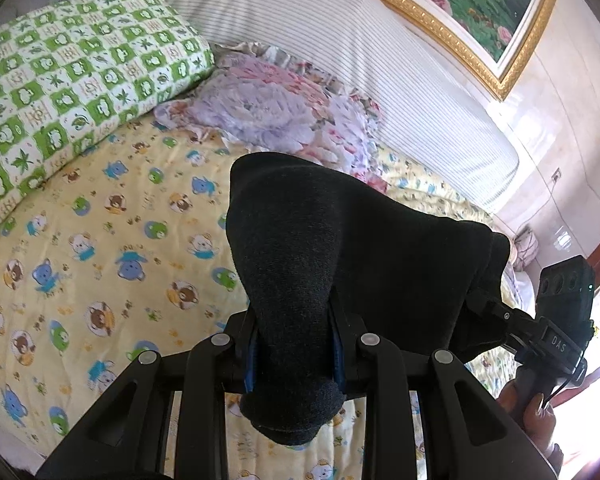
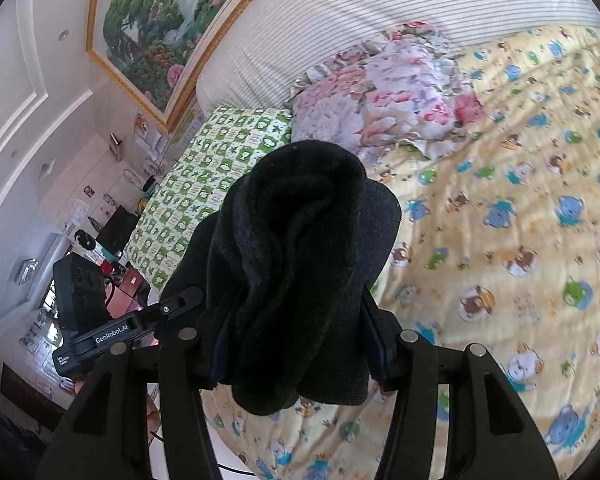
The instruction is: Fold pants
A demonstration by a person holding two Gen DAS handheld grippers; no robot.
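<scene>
The black pants hang bunched between my two grippers above the bed. My left gripper is shut on one bunch of the black cloth, which spills over its fingers and hides the tips. My right gripper is shut on another bunch of the pants, also draped over its fingers. In the left wrist view the right gripper shows at the right, clamped on the far end of the cloth. In the right wrist view the left gripper shows at the left.
A yellow bear-print quilt covers the bed. A green checked pillow and a floral pillow lie by the striped headboard. A gold-framed painting hangs on the wall. Cluttered furniture stands beside the bed.
</scene>
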